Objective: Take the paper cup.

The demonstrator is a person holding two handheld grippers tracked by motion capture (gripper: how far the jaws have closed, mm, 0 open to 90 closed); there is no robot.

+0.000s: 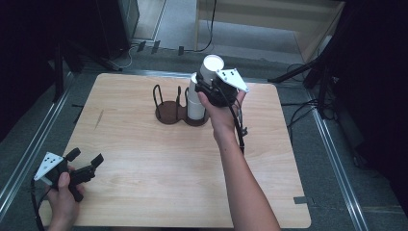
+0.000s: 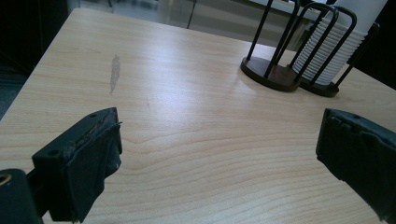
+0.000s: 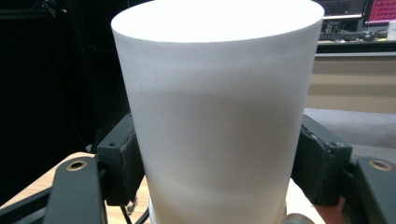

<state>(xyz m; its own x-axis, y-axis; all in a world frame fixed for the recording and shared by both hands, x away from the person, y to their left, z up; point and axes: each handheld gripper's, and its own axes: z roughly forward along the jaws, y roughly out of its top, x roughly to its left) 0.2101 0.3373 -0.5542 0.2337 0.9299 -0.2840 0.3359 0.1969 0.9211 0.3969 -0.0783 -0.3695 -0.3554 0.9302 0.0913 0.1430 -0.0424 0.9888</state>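
A white, upside-down paper cup (image 1: 210, 67) is gripped between the jaws of the right hand-held gripper (image 1: 208, 86), which are closed against its sides; it is held tilted above the stack of white paper cups (image 1: 195, 103). That stack is seated in the right ring of a dark two-ring wire cup holder (image 1: 169, 111), placed near the far middle of the light wooden table (image 1: 144, 159). The left hand-held gripper (image 1: 86, 161) is held with its jaws wide apart, low over the table's near left corner, with nothing between them.

matt white paper cup (image 3: 217, 116), smooth
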